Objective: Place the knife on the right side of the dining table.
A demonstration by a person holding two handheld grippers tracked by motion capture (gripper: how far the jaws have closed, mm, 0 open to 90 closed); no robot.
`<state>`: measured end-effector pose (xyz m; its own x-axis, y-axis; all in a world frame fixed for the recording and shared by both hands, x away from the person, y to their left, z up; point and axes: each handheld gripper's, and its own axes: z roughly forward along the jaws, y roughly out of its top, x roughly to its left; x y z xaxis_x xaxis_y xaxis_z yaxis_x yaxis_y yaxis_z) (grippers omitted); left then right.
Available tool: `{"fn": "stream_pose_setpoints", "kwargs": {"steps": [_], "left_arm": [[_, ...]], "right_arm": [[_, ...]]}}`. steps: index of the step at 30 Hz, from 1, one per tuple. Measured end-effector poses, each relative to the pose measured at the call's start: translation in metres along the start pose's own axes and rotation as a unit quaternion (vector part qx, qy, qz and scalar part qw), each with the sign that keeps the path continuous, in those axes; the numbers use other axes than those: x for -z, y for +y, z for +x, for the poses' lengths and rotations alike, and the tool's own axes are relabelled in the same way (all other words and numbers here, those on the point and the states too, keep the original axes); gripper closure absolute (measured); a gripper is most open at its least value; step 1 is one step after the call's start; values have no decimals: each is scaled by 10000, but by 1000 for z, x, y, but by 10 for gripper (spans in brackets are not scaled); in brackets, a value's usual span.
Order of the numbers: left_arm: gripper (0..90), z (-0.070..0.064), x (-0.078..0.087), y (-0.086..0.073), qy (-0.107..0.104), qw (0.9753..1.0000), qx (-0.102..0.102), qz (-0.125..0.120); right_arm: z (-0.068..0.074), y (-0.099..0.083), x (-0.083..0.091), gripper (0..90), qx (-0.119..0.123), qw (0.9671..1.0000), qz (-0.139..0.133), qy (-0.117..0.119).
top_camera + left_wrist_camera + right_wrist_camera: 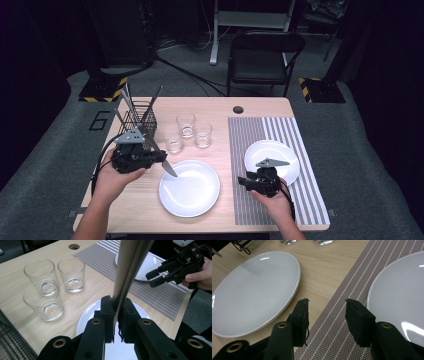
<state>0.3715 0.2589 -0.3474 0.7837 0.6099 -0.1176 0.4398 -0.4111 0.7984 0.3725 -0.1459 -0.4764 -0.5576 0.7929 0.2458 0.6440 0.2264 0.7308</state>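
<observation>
Two white plates sit on the tabletop point(210, 107), the broadest thing in the high view: the bare-wood plate point(189, 188) at lower centre and the mat plate point(272, 161) on the striped placemat point(280, 150) at the right. Next down in size, a black wire caddy point(137, 119) at the upper left of the wood holds several upright utensils, and three clear glasses point(187, 131) cluster just right of it.

Smaller again are the tools. The left hand-held gripper point(117, 315) is clamped on a table knife point(169, 167), its jaws pressed to both flat sides of the metal in the left gripper view. In the high view the knife slants down and right, its tip over the left rim of the bare-wood plate, seemingly not yet resting on anything. The right hand-held gripper point(328, 315) hangs with its jaws apart and nothing between them, low over the placemat's left edge between the two plates.

By my reading, a table is being set: plates and glasses are out, the knife is lifted from the caddy but not laid, and other utensils remain there.

The knife is plain, shiny steel, narrow, with a smooth rounded tip.
</observation>
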Motion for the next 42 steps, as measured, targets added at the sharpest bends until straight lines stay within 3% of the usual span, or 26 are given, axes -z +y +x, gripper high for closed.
{"fn": "stream_pose_setpoints", "kwargs": {"steps": [6, 18, 26, 33, 42], "left_arm": [[824, -6, -8, -1, -98, 9998, -104, 139], [824, -20, -30, -3, -425, 9976, -336, 438], [823, -26, -39, -4, -525, 9962, -463, 512], [823, -31, -46, -4, -628, 9949, -529, 586], [823, -36, -48, -4, -793, 9932, -576, 623]], "right_arm": [[0, 4, 5, 542, -44, 10000, -73, 48], [6, 14, 15, 573, 196, 9993, -170, 275], [16, 23, 21, 583, 672, 9967, -181, 413], [24, 29, 21, 605, 939, 9934, -78, 655], [45, 45, 28, 625, 1418, 9839, 94, 1085]]}}
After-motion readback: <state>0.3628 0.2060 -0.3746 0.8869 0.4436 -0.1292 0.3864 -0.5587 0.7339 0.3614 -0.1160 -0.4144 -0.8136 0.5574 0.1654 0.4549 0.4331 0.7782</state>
